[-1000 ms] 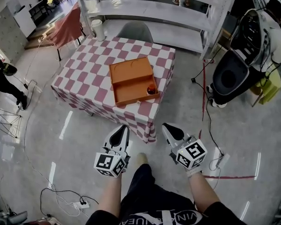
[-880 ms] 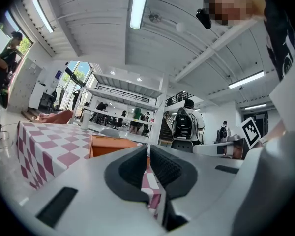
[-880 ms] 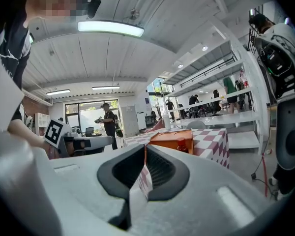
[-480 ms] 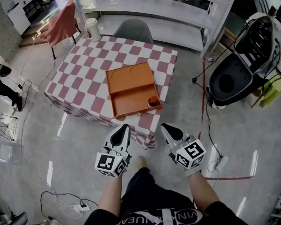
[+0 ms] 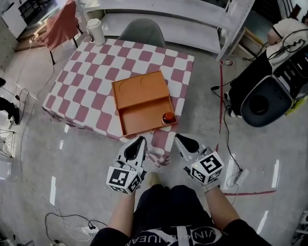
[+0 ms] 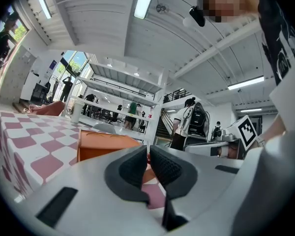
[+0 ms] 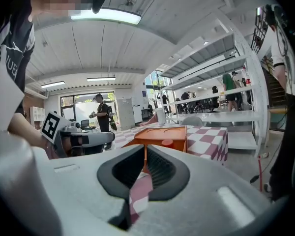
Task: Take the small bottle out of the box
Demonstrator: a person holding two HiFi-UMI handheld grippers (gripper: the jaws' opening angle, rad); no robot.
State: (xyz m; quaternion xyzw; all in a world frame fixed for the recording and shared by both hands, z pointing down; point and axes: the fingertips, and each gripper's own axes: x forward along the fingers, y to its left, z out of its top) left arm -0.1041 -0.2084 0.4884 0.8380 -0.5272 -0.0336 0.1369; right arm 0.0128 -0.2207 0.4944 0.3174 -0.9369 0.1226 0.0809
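An orange open box lies on a table under a pink-and-white checked cloth. The small bottle, with a red-orange cap, stands in the box's near right corner. My left gripper and right gripper hover side by side just short of the table's near edge, both shut and empty. In the left gripper view the box shows past the shut left gripper. In the right gripper view the box and the bottle's cap lie ahead of the right gripper.
A white jar stands on the table's far left corner, with a grey chair and white shelving behind. A black round machine sits right. Cables and a power strip lie on the floor.
The table and box have drawn nearer in the head view. Both grippers now reach the table's near edge. Their jaws stay shut.
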